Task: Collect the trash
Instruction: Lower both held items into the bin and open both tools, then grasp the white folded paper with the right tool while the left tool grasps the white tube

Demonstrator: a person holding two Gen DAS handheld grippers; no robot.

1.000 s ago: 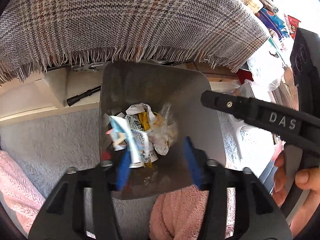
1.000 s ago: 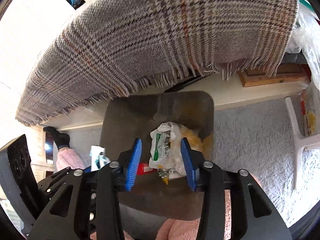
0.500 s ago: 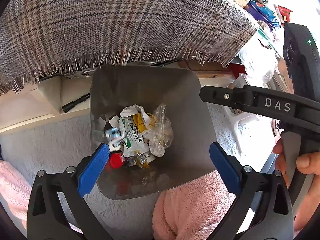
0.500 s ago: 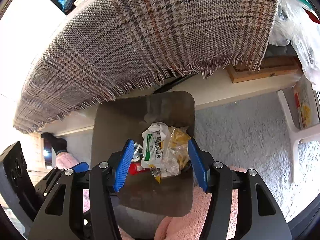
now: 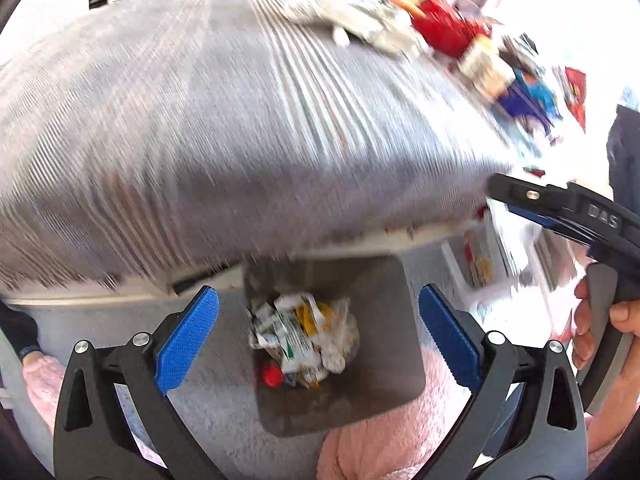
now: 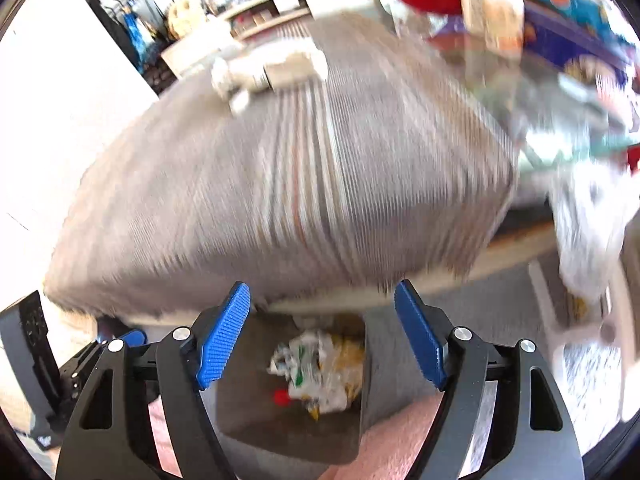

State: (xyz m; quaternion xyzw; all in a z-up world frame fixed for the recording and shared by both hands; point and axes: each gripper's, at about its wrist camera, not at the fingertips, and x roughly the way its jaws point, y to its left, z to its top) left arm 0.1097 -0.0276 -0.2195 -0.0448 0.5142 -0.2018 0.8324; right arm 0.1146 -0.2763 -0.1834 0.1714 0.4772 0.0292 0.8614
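Observation:
A grey trash bin [image 5: 384, 320] stands on the carpet below the table edge; it also shows in the right wrist view [image 6: 256, 408]. Crumpled wrappers [image 5: 304, 332], a clear plastic bag and a red cap [image 5: 273, 376] lie inside it, and they show in the right wrist view too [image 6: 320, 368]. My left gripper [image 5: 316, 336] is open and empty, high above the bin. My right gripper [image 6: 322, 332] is open and empty above the bin; it appears in the left wrist view [image 5: 560, 208] at the right. More trash [image 5: 360, 24] lies on the table's far side, blurred.
A plaid cloth [image 5: 240, 140] covers the table and hangs over its near edge. Red and blue packages [image 5: 520, 80] and boxes crowd the table's far right. A white plastic stand [image 5: 480, 272] sits on the carpet right of the bin. Pink fabric [image 5: 384, 440] lies under the grippers.
Both grippers have opened wide, dropped their trash into the bin and lifted up and away. The views now tilt toward the tabletop and are motion-blurred.

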